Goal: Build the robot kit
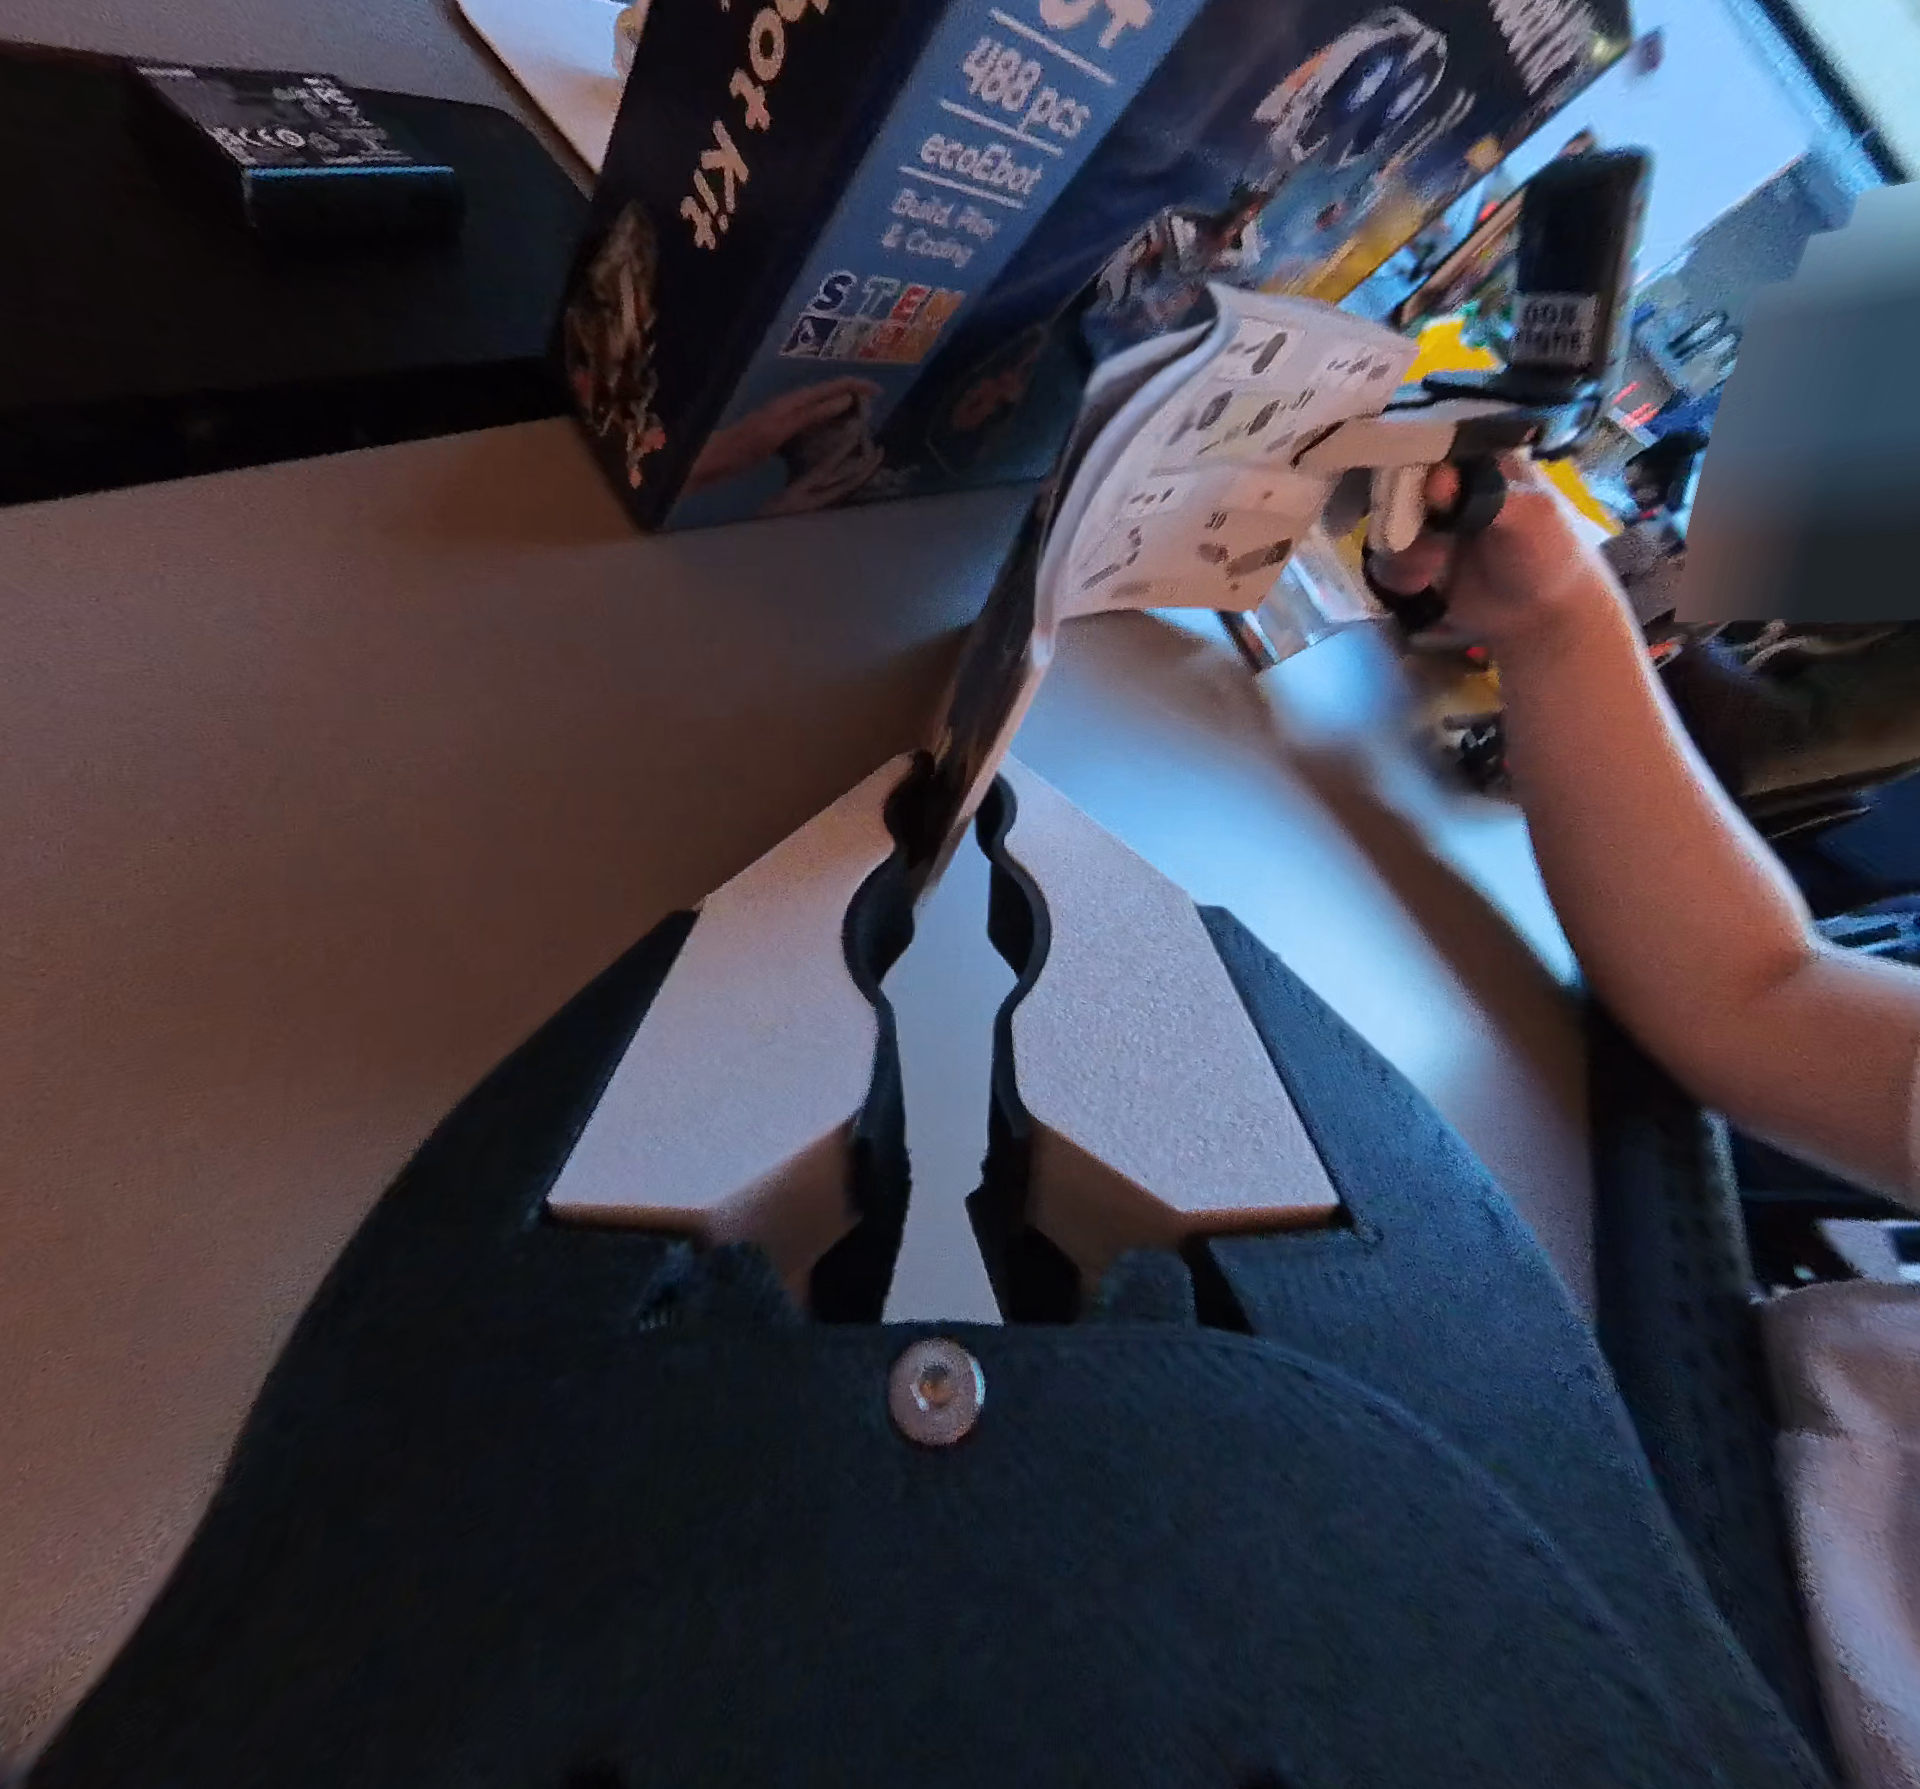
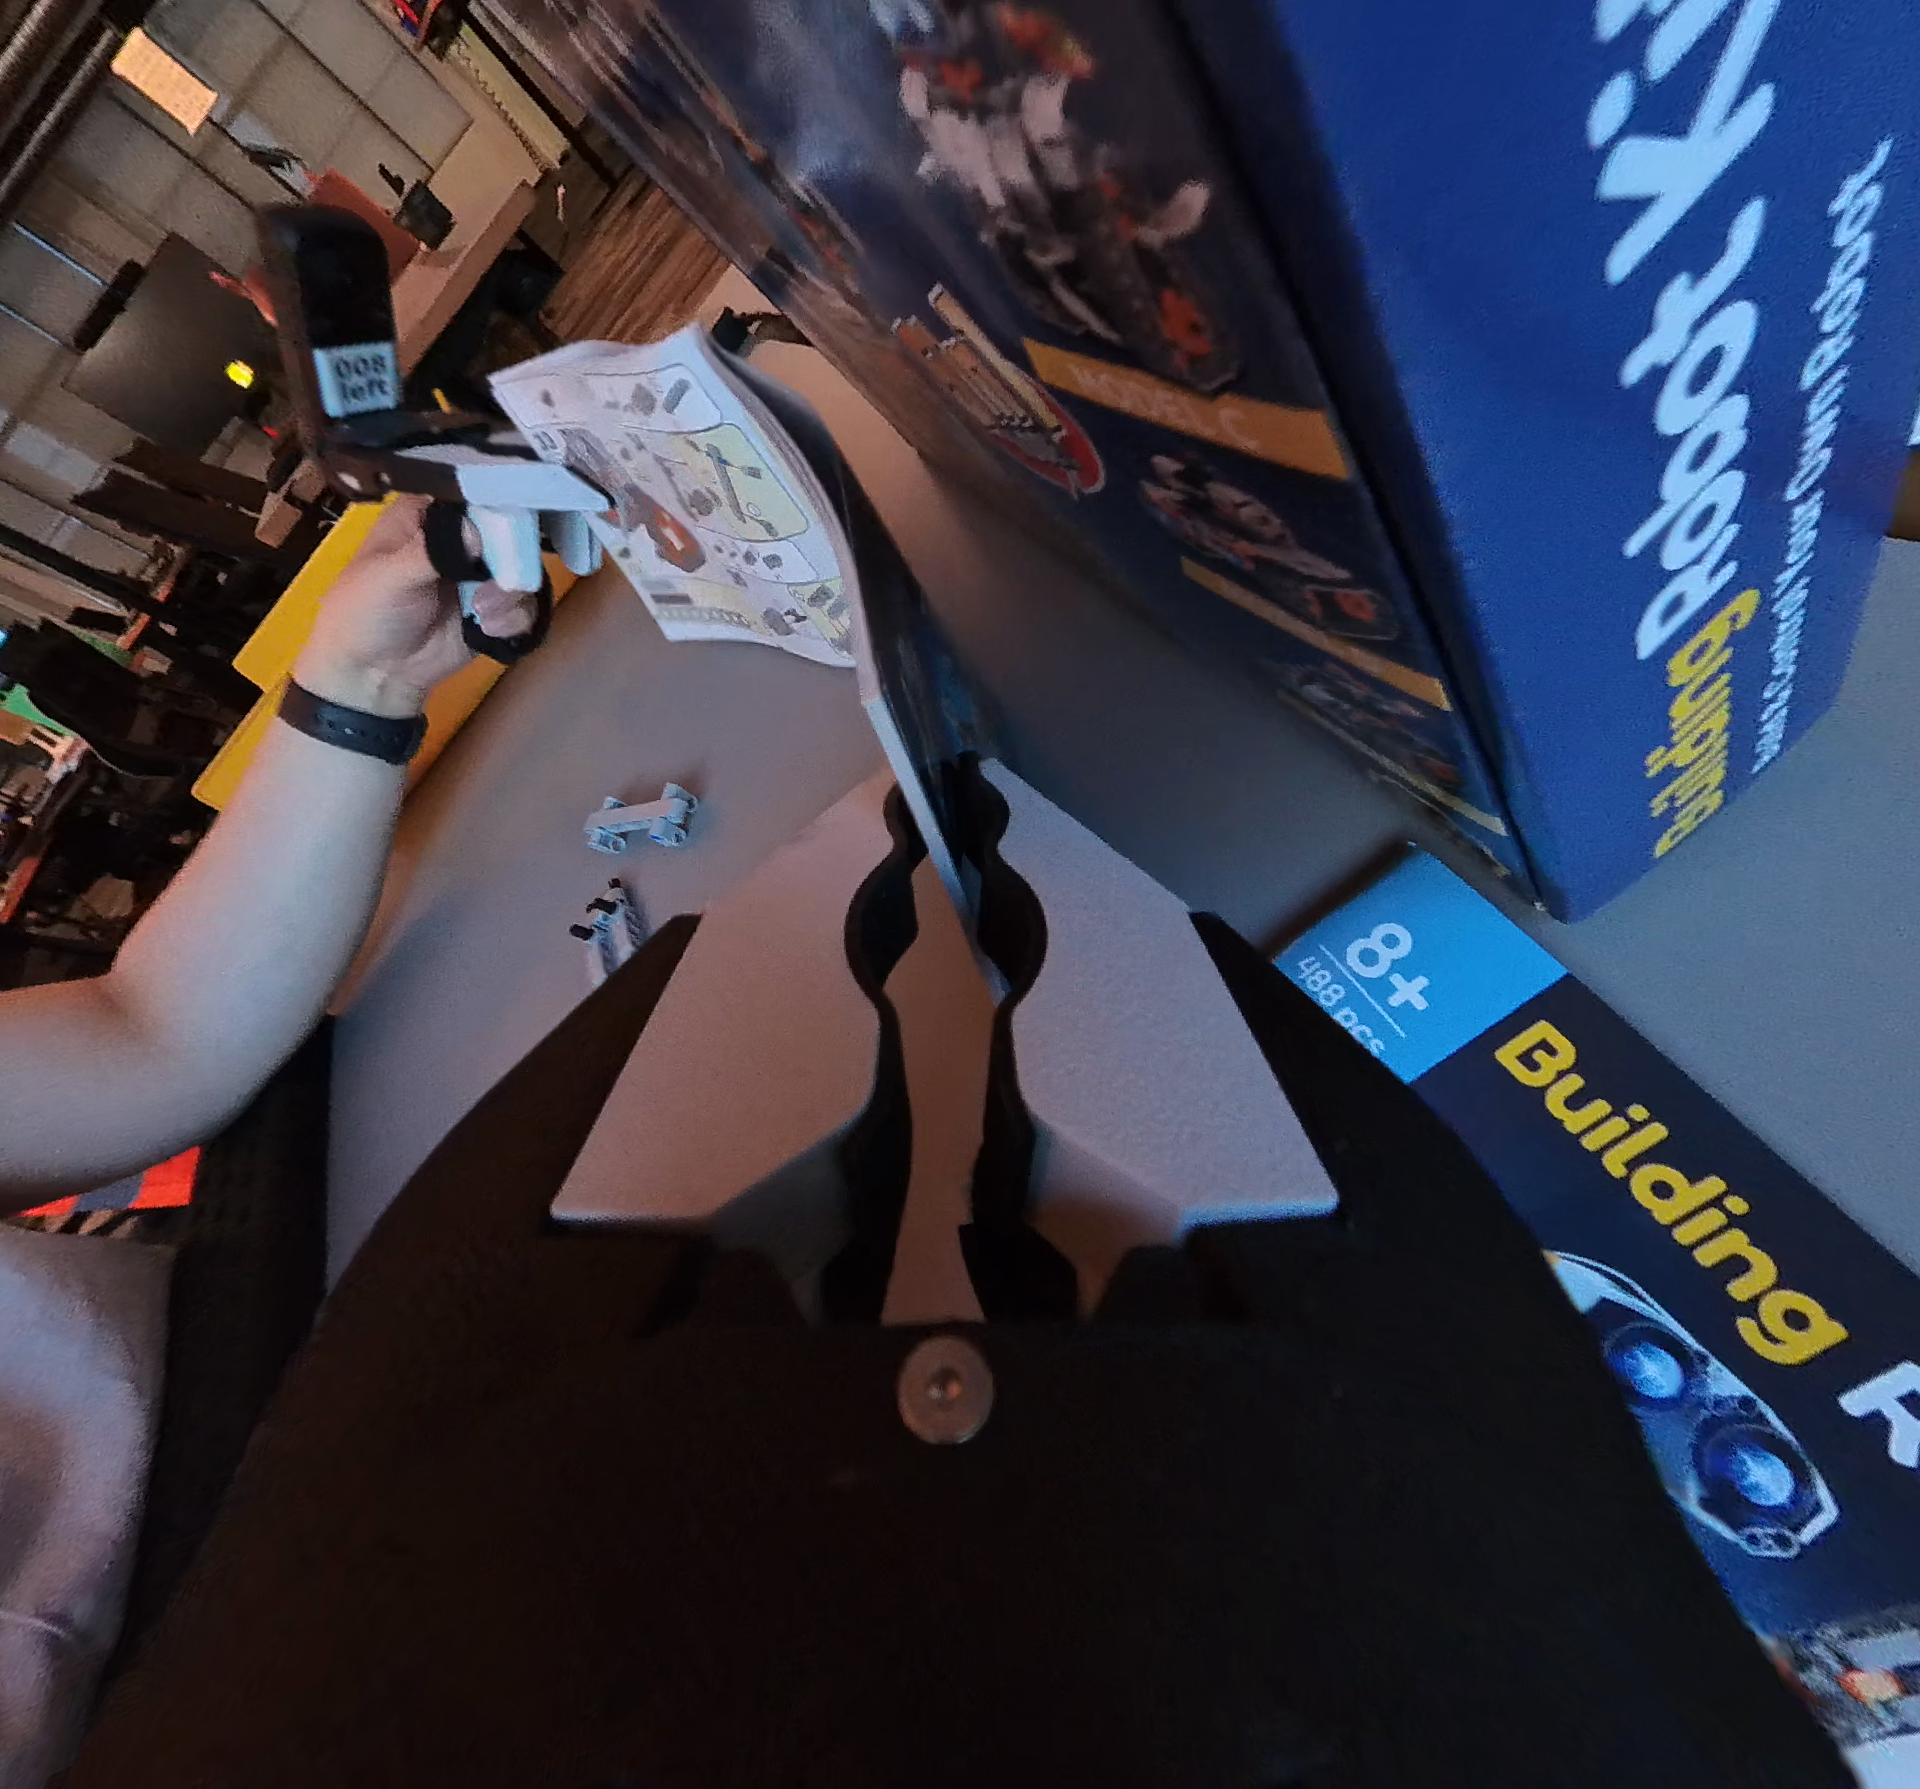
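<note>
Two grippers pinch one thin printed instruction booklet (image 2: 727,503) held above the beige counter (image 1: 416,700). Left gripper (image 1: 948,804): fingers nearly closed on the booklet's dark cover edge. Right gripper (image 2: 948,804): fingers likewise closed on the opposite edge. Tall dark-blue cardboard kit box (image 1: 831,181) stands just behind. Small grey building-brick pieces (image 2: 639,820) lie on the counter below the booklet.

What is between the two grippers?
The instruction booklet spans between them: the right gripper and the left gripper each pinch an edge, shown in both wrist views.
</note>
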